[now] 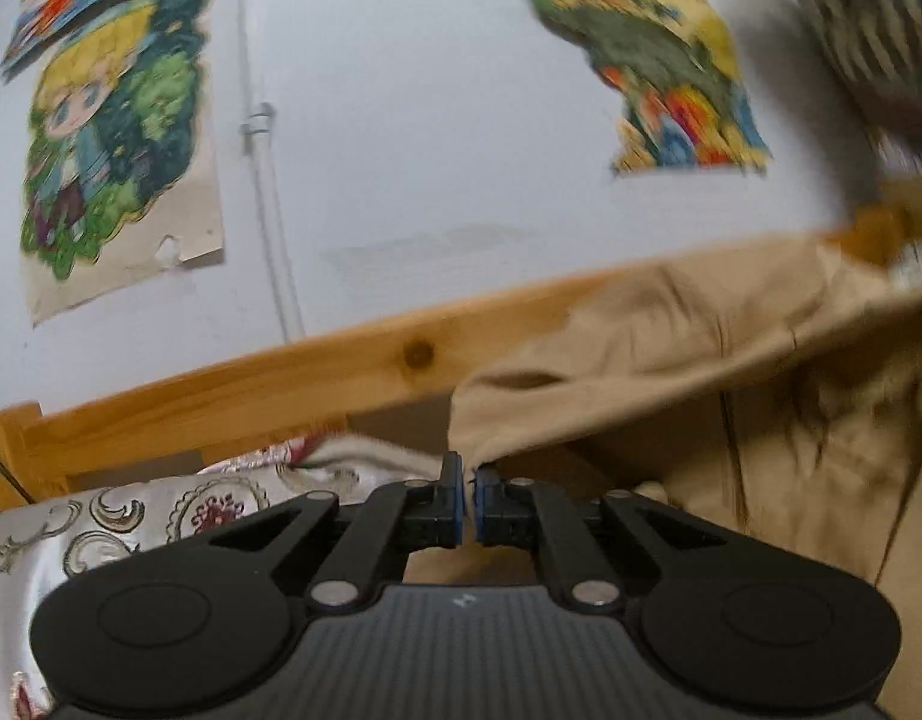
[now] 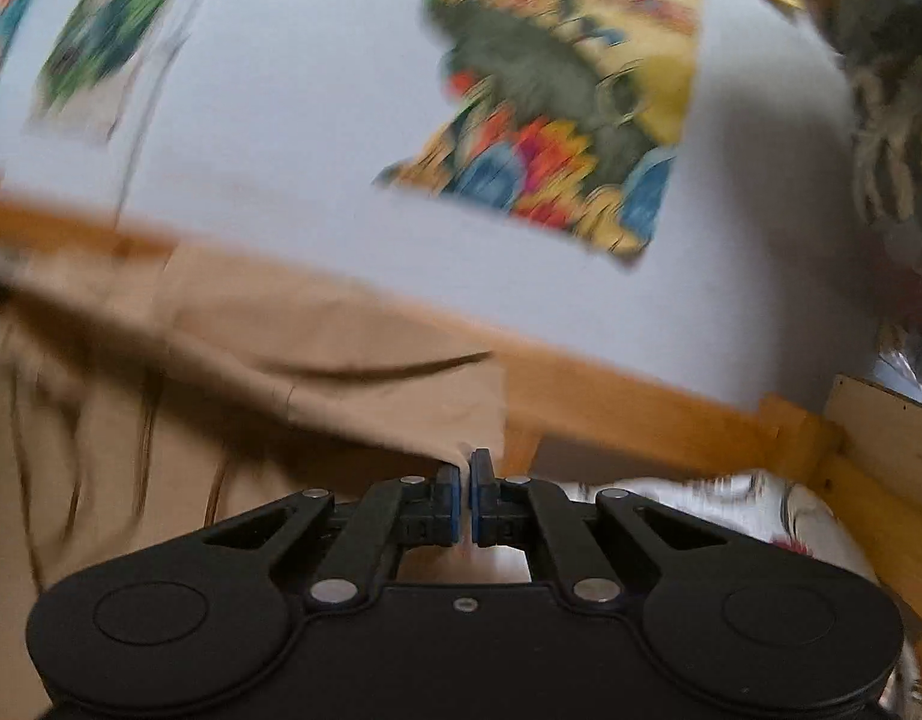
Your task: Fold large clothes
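Observation:
A large tan garment (image 1: 701,354) lies spread over a patterned bedcover, filling the right of the left wrist view. My left gripper (image 1: 470,480) is shut on the garment's lower left corner, the cloth pinched between the blue pads. In the right wrist view the same tan garment (image 2: 221,372) fills the left side, blurred. My right gripper (image 2: 466,468) is shut on its right corner, which rises in a small peak between the pads. The cloth between the two corners hangs in loose folds.
A wooden bed rail (image 1: 251,384) (image 2: 641,414) runs behind the garment along a pale wall (image 1: 431,120). Colourful posters (image 1: 113,132) (image 2: 569,102) hang on it, and a thin pipe (image 1: 269,198) runs down it. The floral bedcover (image 1: 101,528) (image 2: 731,504) lies beside each gripper.

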Motion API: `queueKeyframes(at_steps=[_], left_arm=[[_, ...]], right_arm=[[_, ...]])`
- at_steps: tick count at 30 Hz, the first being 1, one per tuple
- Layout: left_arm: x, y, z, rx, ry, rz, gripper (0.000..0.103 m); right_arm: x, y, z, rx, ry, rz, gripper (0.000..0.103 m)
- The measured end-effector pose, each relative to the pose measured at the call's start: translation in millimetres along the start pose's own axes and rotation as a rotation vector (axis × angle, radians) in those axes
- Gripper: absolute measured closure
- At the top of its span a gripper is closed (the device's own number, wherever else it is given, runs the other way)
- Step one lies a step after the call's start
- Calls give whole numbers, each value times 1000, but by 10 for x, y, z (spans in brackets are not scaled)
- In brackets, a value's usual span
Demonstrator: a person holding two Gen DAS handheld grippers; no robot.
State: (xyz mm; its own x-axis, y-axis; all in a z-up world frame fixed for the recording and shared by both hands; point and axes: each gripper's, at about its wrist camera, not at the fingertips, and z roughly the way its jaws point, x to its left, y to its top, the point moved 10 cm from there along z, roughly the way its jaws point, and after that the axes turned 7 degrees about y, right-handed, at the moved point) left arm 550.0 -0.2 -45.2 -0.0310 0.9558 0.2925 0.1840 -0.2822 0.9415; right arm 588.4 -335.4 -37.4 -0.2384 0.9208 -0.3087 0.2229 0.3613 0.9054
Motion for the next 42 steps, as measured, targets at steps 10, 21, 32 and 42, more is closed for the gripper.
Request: queueKeyframes(at_steps=[10, 21, 32, 42], left_arm=[[-10, -464, -423, 230, -312, -39, 48], [-731, 107, -130, 146, -435, -129, 48], [-1019, -215, 307, 318, -544, -209, 68], [-992, -331, 365, 338, -514, -171, 68]], right_arm=[[50, -190, -288, 100, 220, 146, 57], [78, 448, 238, -4, 541, 804, 44], [-83, 283, 928, 21, 536, 1168, 28], [-65, 269, 979, -57, 573, 1220, 27]])
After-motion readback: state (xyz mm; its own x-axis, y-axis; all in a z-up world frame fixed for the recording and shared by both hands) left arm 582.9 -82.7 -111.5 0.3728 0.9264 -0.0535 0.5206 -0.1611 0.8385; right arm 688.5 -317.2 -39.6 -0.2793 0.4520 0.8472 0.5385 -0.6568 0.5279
